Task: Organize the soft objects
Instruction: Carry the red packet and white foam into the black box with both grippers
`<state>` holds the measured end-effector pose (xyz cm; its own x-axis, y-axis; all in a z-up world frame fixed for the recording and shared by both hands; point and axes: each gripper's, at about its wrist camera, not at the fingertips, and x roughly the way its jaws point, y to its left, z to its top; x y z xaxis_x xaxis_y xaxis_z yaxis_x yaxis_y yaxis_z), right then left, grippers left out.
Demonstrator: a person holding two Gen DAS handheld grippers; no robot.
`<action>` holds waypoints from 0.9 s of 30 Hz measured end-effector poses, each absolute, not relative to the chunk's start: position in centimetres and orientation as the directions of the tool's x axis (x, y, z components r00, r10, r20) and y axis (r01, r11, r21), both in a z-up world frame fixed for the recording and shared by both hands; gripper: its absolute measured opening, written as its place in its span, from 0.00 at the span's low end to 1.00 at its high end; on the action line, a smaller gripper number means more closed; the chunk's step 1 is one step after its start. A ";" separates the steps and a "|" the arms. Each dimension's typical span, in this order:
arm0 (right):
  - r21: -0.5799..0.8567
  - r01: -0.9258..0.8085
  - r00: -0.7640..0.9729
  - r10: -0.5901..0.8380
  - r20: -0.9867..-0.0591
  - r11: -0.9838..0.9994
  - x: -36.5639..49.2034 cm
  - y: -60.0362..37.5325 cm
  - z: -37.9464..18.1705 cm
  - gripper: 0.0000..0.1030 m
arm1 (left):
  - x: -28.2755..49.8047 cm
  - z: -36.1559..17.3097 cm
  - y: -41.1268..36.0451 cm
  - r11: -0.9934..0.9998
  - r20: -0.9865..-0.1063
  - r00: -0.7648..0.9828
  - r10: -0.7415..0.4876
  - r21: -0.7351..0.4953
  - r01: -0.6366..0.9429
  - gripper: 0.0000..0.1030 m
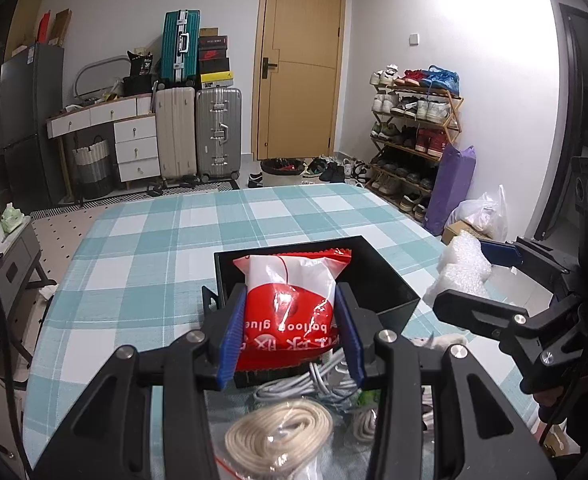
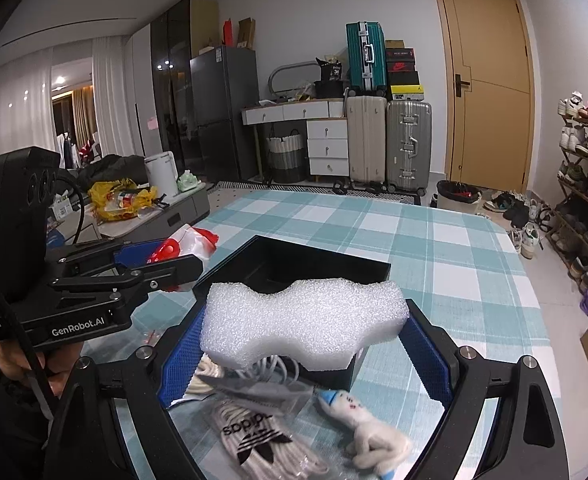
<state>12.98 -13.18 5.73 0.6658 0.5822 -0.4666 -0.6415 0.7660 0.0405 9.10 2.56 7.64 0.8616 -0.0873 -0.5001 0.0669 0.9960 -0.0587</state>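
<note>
— What is carried by the counter (image 1: 142, 236)?
— A black box (image 1: 390, 280) at 12 o'clock; "balloon glue" is read on the red-and-white packet (image 1: 294, 300) clamped above it by the left tongs (image 1: 292, 344).
— And the right tongs (image 2: 310, 344)?
— A white foam block (image 2: 302, 320) is clamped; "adidas" is printed on the bagged laces (image 2: 254, 440) at 6 o'clock.

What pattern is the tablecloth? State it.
The tablecloth is a teal-and-white check, best seen in the left wrist view.
</note>
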 end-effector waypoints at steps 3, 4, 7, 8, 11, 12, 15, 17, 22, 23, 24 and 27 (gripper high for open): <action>0.033 -0.639 0.662 0.571 -0.485 0.768 14.0 -12.6 5.5 0.89 | 10.1 7.4 2.9 0.996 -0.512 0.855 -0.086 -0.066 0.061 0.41; 0.028 -0.640 0.661 0.569 -0.490 0.768 14.4 -12.4 5.4 0.89 | 10.5 7.3 3.0 0.996 -0.517 0.852 -0.085 -0.069 0.057 0.40; 0.008 -0.641 0.661 0.556 -0.503 0.768 15.4 -11.7 5.1 0.89 | 11.3 7.1 3.3 0.996 -0.526 0.847 -0.082 -0.072 0.052 0.41; 0.002 -0.642 0.660 0.554 -0.507 0.766 15.7 -11.4 4.9 0.89 | 11.5 7.1 3.5 0.996 -0.528 0.845 -0.084 -0.075 0.052 0.41; -0.018 -0.642 0.661 0.542 -0.519 0.766 16.7 -10.8 4.4 0.89 | 12.3 6.9 3.7 0.996 -0.537 0.840 -0.083 -0.078 0.049 0.41; -0.021 -0.643 0.659 0.539 -0.524 0.765 17.0 -10.6 4.3 0.89 | 12.5 6.8 3.7 0.996 -0.541 0.837 -0.084 -0.076 0.050 0.41; -0.032 -0.648 0.654 0.535 -0.534 0.761 17.9 -10.0 3.8 0.89 | 13.2 6.5 3.7 0.996 -0.548 0.832 -0.084 -0.074 0.052 0.41; -0.044 -0.652 0.653 0.532 -0.538 0.757 18.3 -9.6 3.6 0.89 | 13.6 6.3 3.7 0.996 -0.555 0.827 -0.087 -0.074 0.055 0.41; -0.063 -0.665 0.644 0.528 -0.554 0.744 19.4 -8.9 3.3 0.89 | 14.6 5.9 3.9 0.996 -0.565 0.820 -0.088 -0.076 0.054 0.41; -0.071 -0.667 0.643 0.525 -0.558 0.741 19.6 -8.7 3.2 0.89 | 14.7 5.8 4.0 0.996 -0.567 0.819 -0.087 -0.077 0.052 0.41; -0.082 -0.668 0.644 0.520 -0.562 0.740 19.8 -8.6 3.0 0.89 | 14.8 5.7 4.0 0.996 -0.570 0.817 -0.086 -0.078 0.051 0.41; -0.120 -0.663 0.655 0.495 -0.571 0.739 20.3 -8.1 2.6 0.89 | 15.2 5.4 4.1 0.995 -0.578 0.811 -0.090 -0.084 0.050 0.41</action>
<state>20.31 -8.12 2.63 0.6548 0.4947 -0.5714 -0.6632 0.7387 -0.1205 15.24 4.09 5.39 0.8109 -0.0895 -0.5783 0.0498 0.9952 -0.0841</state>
